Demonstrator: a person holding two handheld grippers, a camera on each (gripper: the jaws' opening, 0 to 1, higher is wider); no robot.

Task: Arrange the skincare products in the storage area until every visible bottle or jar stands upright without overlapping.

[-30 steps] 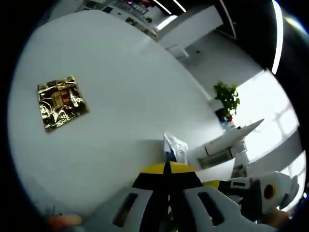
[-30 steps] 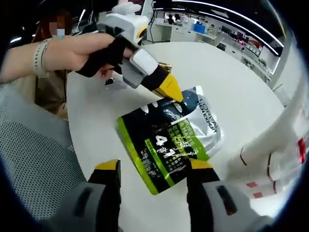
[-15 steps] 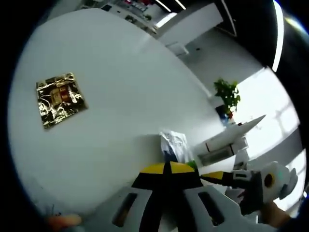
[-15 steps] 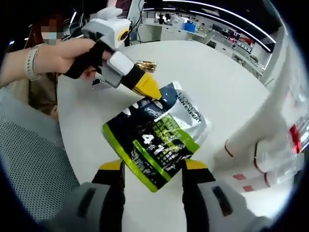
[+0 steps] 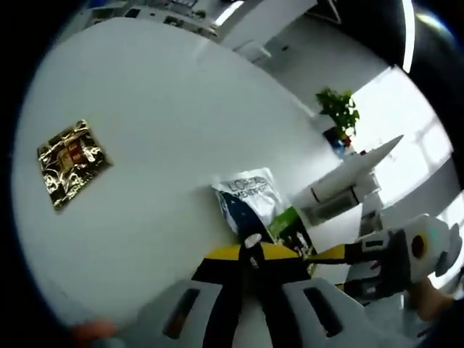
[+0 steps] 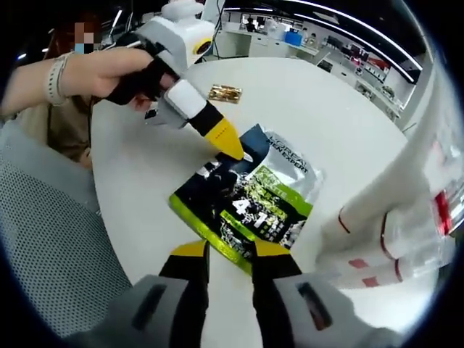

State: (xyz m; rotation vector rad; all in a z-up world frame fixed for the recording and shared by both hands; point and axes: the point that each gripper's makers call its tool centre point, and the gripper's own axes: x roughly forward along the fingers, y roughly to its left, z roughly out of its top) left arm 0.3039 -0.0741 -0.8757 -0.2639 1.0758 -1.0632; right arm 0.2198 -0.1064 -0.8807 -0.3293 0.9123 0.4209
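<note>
Left gripper (image 6: 233,148): white moulded housing, black midsection, white block ahead of it, tapering to yellow tips. In the left gripper view its own jaws (image 5: 249,262) are black with yellow ends on grey-white slotted arms.

Right gripper (image 6: 230,255): black jaws with yellow tips, grey-white slotted bases.

Person: light wristband (image 6: 55,78), black fingerless glove (image 6: 138,80).

Bright, even light from ceiling strips (image 6: 341,16) and from a blown-out window (image 5: 406,167). Strong fisheye bending towards the edges. Soft, weak shadows on the white table (image 5: 159,130). Glare on the gold sachet (image 5: 67,162) and on the silver pouch (image 6: 250,199). Slight blur near the rims.
</note>
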